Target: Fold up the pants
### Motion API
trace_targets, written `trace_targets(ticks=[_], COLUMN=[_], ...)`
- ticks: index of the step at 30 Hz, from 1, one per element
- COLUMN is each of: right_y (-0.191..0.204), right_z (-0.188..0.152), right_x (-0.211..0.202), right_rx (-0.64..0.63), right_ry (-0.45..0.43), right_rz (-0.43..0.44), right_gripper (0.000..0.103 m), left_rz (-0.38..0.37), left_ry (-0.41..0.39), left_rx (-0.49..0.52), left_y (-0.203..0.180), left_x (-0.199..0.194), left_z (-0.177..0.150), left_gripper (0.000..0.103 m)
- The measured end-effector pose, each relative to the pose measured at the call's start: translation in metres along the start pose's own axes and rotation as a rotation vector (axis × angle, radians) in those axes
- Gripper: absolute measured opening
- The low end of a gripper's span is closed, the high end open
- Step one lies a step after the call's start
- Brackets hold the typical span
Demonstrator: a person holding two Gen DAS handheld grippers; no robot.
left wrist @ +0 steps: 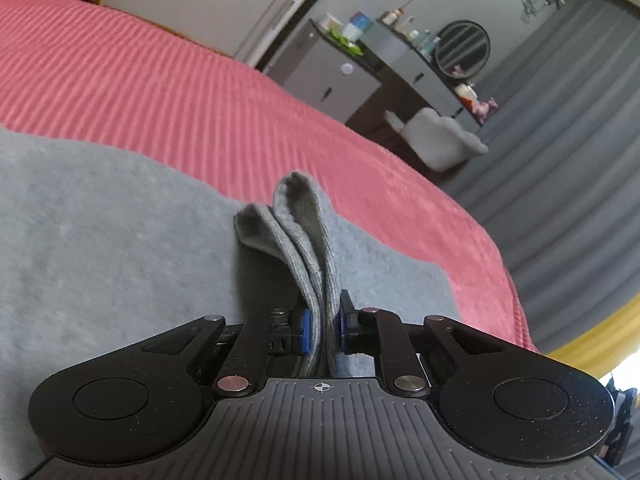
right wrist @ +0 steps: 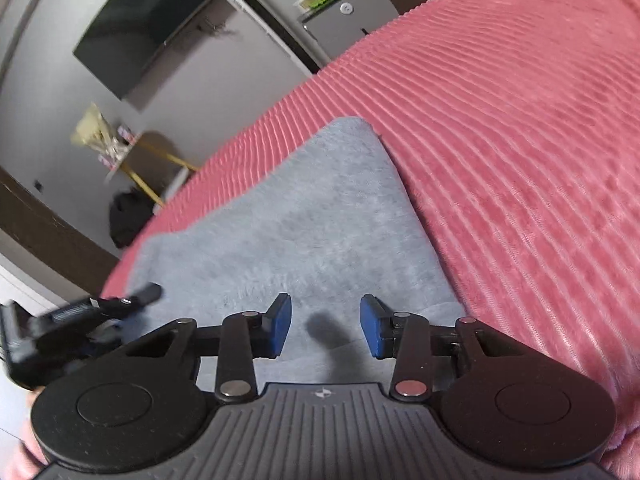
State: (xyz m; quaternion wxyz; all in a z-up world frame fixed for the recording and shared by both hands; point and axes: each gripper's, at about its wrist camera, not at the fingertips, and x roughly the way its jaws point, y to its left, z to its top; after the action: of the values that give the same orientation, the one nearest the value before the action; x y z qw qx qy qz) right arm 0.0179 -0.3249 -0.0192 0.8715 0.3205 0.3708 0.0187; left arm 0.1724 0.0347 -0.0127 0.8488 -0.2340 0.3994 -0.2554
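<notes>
Grey fleece pants (left wrist: 100,232) lie flat on a pink ribbed bedspread (left wrist: 160,88). My left gripper (left wrist: 323,330) is shut on the pants' ribbed cuffs (left wrist: 296,236), which stand up folded between the blue pads. In the right wrist view the pants (right wrist: 304,216) spread ahead in a folded slab. My right gripper (right wrist: 325,326) is open and empty just above the grey cloth. The left gripper (right wrist: 80,316) shows at the left edge of the right wrist view, low over the pants.
The bedspread (right wrist: 520,140) fills the right side. Beyond the bed's edge stand a grey cabinet (left wrist: 332,76), a round mirror (left wrist: 462,48), a grey chair (left wrist: 440,140), grey curtains (left wrist: 568,120) and a wall TV (right wrist: 148,24).
</notes>
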Motion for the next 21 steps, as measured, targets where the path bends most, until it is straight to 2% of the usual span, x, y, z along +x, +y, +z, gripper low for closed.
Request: trace_targets(ticks=[1, 3, 5, 6, 8, 10, 13, 16, 17, 19, 21], right_y=[0.006, 0.016, 0.024, 0.027, 0.030, 0.032, 0.038, 0.048, 0.052, 0.056, 0.055], right_z=[0.000, 0.001, 0.007, 0.012, 0.029, 0.047, 0.063, 0.052, 0.042, 0.012, -0.019], right_x=[0.002, 0.008, 0.016, 0.021, 0.035, 0.051, 0.070, 0.073, 0.072, 0.067, 0.055], right_rx=[-0.040, -0.110, -0.180, -0.206, -0.217, -0.220, -0.212, -0.233, -0.263, -0.343, -0.432], right_ry=[0.001, 0.003, -0.008, -0.017, -0.023, -0.041, -0.064, -0.074, -0.064, -0.015, -0.036], right_rz=[-0.014, -0.039, -0.079, -0.094, -0.126, -0.165, -0.211, -0.218, -0.209, -0.153, -0.135], right_gripper=[0.038, 0.038, 0.038, 0.038, 0.038, 0.038, 0.039, 0.052, 0.063, 0.070, 0.078], left_rz=[0.016, 0.094, 0.187, 0.187, 0.150, 0.117, 0.118, 0.145, 0.157, 0.167, 0.187], left_ry=[0.012, 0.052, 0.070, 0.064, 0.033, -0.001, -0.048, -0.133, -0.162, -0.213, -0.288], left_rx=[0.024, 0.074, 0.091, 0.069, -0.005, -0.084, -0.149, -0.244, -0.278, -0.325, -0.359], left_y=[0.002, 0.003, 0.011, 0.017, 0.024, 0.034, 0.043, 0.060, 0.068, 0.085, 0.106], left_x=[0.000, 0.005, 0.007, 0.005, 0.000, -0.009, -0.024, -0.051, -0.065, -0.096, -0.133], left_z=[0.001, -0.003, -0.012, -0.016, -0.020, -0.025, -0.028, -0.025, -0.025, -0.026, -0.031], left_gripper=[0.017, 0.022, 0.033, 0.039, 0.043, 0.054, 0.060, 0.075, 0.076, 0.076, 0.077])
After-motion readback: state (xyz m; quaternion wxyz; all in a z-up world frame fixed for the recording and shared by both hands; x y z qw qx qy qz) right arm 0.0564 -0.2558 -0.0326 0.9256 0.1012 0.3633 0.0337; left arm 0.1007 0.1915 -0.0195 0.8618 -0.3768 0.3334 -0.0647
